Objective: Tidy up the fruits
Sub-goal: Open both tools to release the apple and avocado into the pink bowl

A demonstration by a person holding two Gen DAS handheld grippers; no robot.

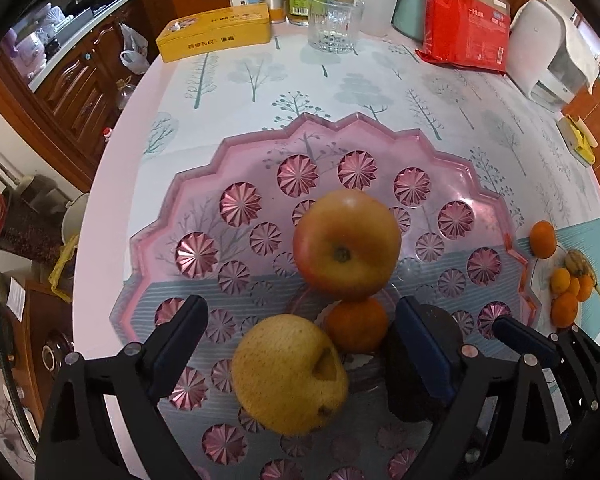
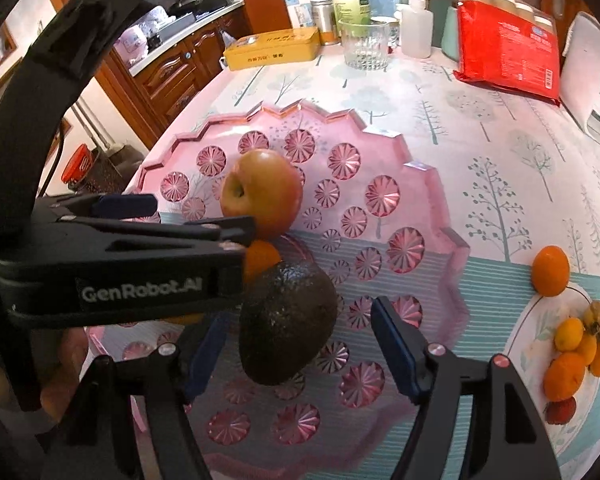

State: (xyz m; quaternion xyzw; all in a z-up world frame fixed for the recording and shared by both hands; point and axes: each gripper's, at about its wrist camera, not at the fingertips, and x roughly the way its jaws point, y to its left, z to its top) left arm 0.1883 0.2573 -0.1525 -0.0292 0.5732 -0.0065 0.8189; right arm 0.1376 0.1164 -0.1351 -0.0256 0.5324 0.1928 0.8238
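A pink tray (image 1: 204, 184) holds a red-yellow apple (image 1: 346, 244), a tangerine (image 1: 356, 324), a yellow pear (image 1: 288, 372) and a dark avocado (image 2: 288, 320). My left gripper (image 1: 300, 312) is open over the tray. The pear lies between its fingers with a gap on each side. My right gripper (image 2: 300, 312) is open too and straddles the avocado, its pads clear of it. In the right wrist view the left gripper's fingers (image 2: 220, 234) cross in front of the apple (image 2: 260, 192) and the tangerine (image 2: 262, 260) and hide the pear.
To the right of the tray, a white plate (image 2: 520, 340) holds several small orange fruits, and a lone tangerine (image 2: 550, 270) sits beside it. A yellow tin (image 1: 216, 32), a glass (image 1: 334, 24), bottles and a red packet (image 1: 466, 28) stand along the table's far side.
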